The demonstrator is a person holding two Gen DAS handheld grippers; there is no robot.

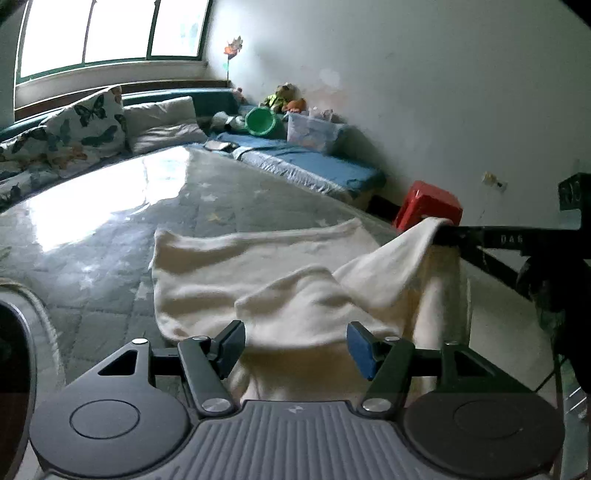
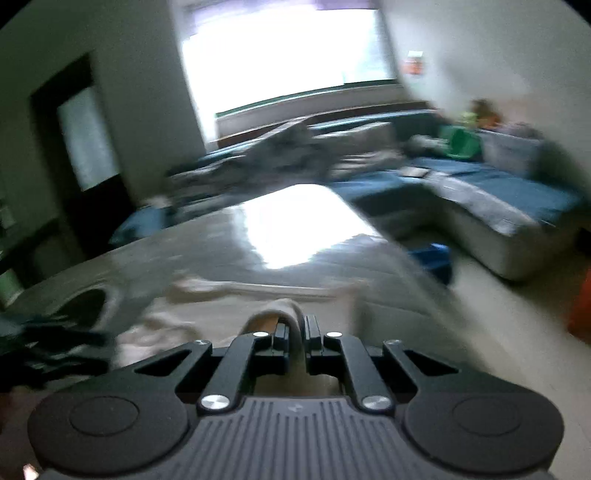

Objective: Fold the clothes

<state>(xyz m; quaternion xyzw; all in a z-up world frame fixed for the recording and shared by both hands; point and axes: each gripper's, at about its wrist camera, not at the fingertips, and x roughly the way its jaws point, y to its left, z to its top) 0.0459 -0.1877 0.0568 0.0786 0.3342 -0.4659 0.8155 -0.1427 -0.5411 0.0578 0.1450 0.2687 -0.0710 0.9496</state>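
Cream cloth [image 1: 236, 280] on worktop [image 1: 110, 221] — right tool [image 2: 294, 332] clamped on its edge, left tool [image 1: 295, 345] apart around a fold.

Setting: a home living room. Evidence: corner sofa [image 1: 314, 166] with blue cushions along the wall, butterfly-print pillow [image 1: 88, 122] at upper left, large window [image 1: 110, 29] above it, soft toys [image 1: 284, 98] and a clear storage box [image 1: 314, 131] at upper centre.
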